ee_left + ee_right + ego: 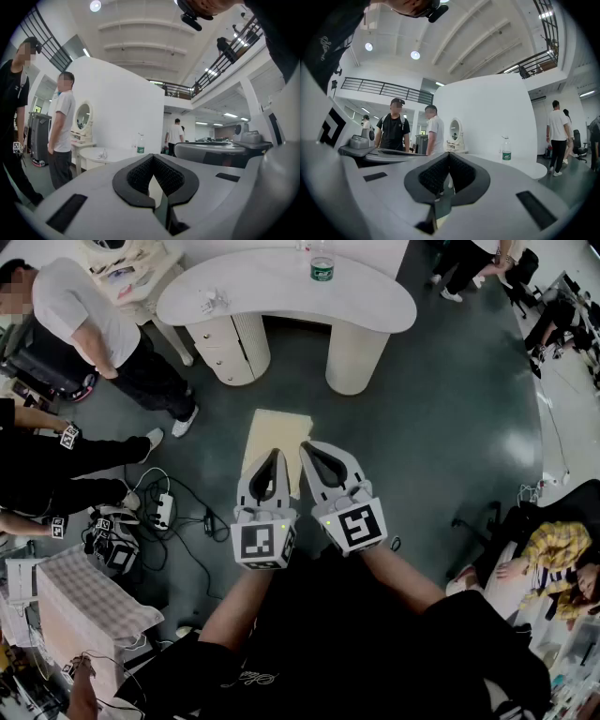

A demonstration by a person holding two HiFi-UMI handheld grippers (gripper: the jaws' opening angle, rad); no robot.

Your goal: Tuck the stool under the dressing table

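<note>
Near edge: both forearms come up from the bottom, one gripper in each hand, side by side and level.
Left gripper (273, 455): jaws fully closed, tips meeting, nothing between them; its own view shows the same (152, 157).
Right gripper (449, 155): also clamped together and empty, just right of the left one (310, 446).
Stool (275, 439): beige square top, on the dark floor just beyond and partly under the gripper tips. Contact can't be told. It stands out in the open, in front of the gap between the table's two bases, not under the top.
Left on the floor: power strip (164, 511) with black cables.
Table (375, 306): white curved top, farther off, drawer base on the left, round base on the right.
Bottle (322, 261) upright at the table's far edge, green label; also seen from the left gripper (140, 143) and the right (506, 151).
Person in white shirt (80, 320) stands far left of the table.
</note>
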